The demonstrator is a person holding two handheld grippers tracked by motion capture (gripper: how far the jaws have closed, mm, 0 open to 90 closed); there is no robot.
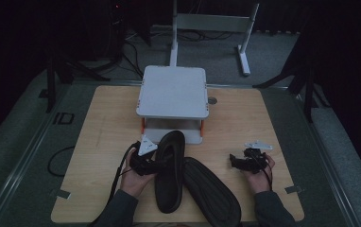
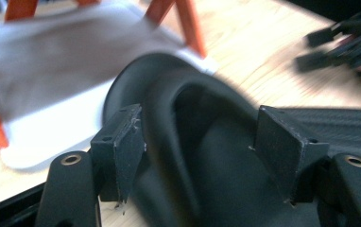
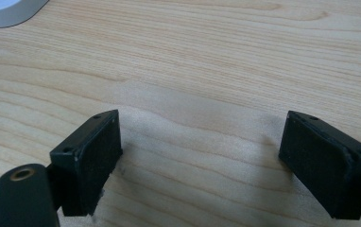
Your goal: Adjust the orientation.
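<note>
While the work stands: one black slipper is in hand, its toe just reaching the rack; nothing is stowed yet.
Left gripper [image 1: 156,161]: its jaws straddle the upper strap of the black rubber slipper [image 1: 170,170] with small gaps at each pad, so it looks placed around the strap rather than pinched tight.
Held slipper: lies lengthwise near the middle of the pale wooden table [image 1: 103,142], toe pointing to the far edge and touching the lower shelf of the small white two-tier rack with orange legs [image 1: 173,92].
Second black slipper [image 1: 211,191]: flat just beside the first, toward the near edge, angled to the near right corner; untouched.
Right gripper [image 1: 237,161]: jaws wide apart, nothing between them, over bare wood toward the right edge.
Done: probably only the reach for the first slipper.
Left: I judge that sliding this slipper onto the lower shelf, then fetching its partner, remains.
</note>
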